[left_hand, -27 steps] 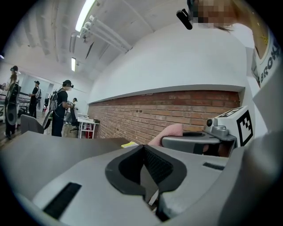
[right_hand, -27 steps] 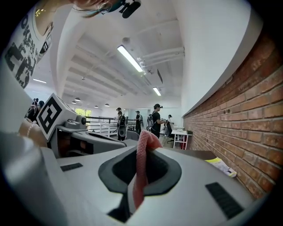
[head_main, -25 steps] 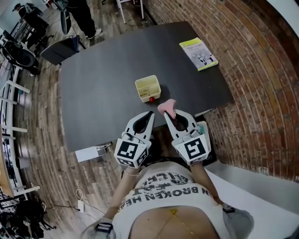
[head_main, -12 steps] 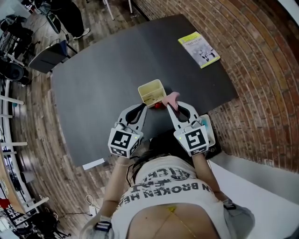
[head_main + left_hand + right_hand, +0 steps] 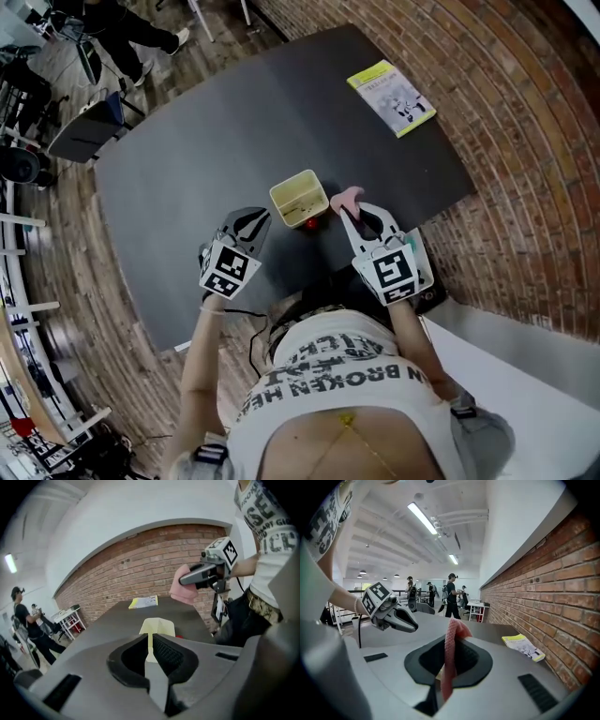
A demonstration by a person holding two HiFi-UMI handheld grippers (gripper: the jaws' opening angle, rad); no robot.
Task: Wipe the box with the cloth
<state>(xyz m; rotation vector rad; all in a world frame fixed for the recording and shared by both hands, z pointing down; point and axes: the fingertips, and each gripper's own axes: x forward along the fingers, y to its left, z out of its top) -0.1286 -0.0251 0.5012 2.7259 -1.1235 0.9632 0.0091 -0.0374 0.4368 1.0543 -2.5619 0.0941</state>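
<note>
Both grippers have come forward and down to the box (image 5: 296, 191), which sits near the near edge of the tabletop (image 5: 187, 169). The left gripper (image 5: 249, 221) has swung out to the box's left, its jaws empty and just eased a crack apart. The right gripper (image 5: 352, 212) has its jaws clamped on the cloth (image 5: 344, 198), just right of the box; wiping looks about to begin. Box: pale yellow, rigid, thin-walled, open-topped. Cloth: pink, waffle-knit, limp. Tabletop: matt, dark.

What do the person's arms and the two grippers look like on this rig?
The left tongs and right tongs are pale grey shells with black padded insides, tapering to a point. Behind them sit the left cube and right cube, white with black square markers. A dark cable trails from the left one. The arms are bare below a white T-shirt with dark lettering.
</note>
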